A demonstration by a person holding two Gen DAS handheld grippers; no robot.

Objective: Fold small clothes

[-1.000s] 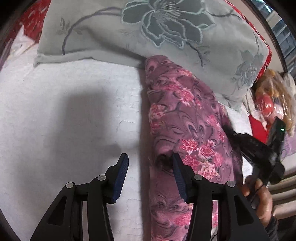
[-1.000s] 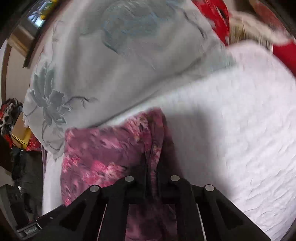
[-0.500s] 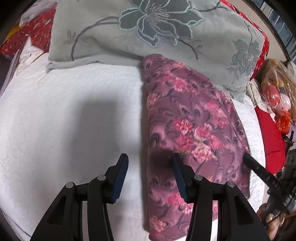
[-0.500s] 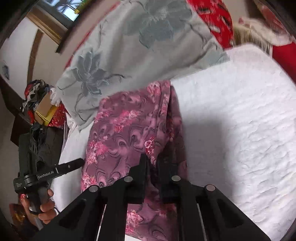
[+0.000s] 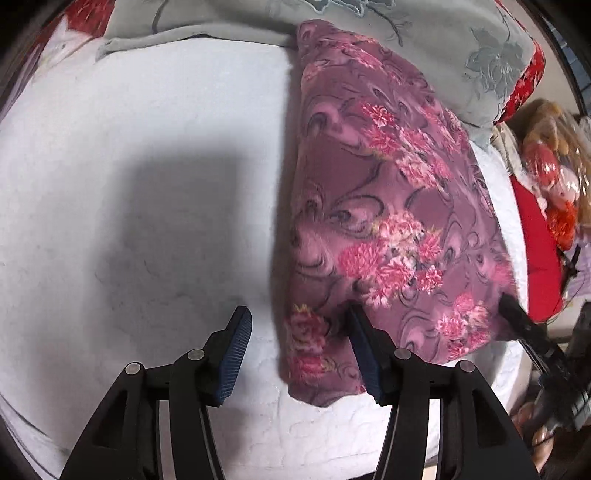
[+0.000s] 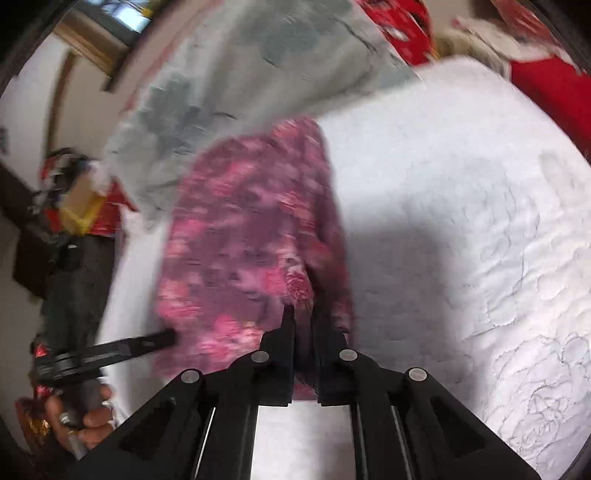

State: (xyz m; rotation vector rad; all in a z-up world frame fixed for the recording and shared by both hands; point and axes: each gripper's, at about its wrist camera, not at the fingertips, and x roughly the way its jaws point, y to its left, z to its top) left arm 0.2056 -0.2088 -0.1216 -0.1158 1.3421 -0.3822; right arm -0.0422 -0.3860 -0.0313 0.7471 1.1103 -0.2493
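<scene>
My right tool [image 6: 303, 325] is pinched tight on the near edge of the purple fleece garment with pink flowers [image 5: 388, 206]. My left tool [image 5: 295, 343], jaws opening, straddles its near-left corner on the white quilted bed [image 5: 129, 184].

garment [image 5: 388, 206] on bedspread [image 5: 147, 184] | pillow [image 5: 461, 40] behind garment

A white quilted bedspread [image 5: 140, 177] fills most of both views, with stitched floral outlines at the right of the right-wrist view. A grey flowered pillow [image 5: 480, 51] lies along the top, red printed fabric [image 5: 528, 74] behind it. A window [image 6: 122, 18] with a wooden frame sits upper left in the right-wrist view, beside a pale wall [image 6: 33, 110]. Soft daylight; one broad shadow [image 5: 177, 221] falls mid-bed.
</scene>
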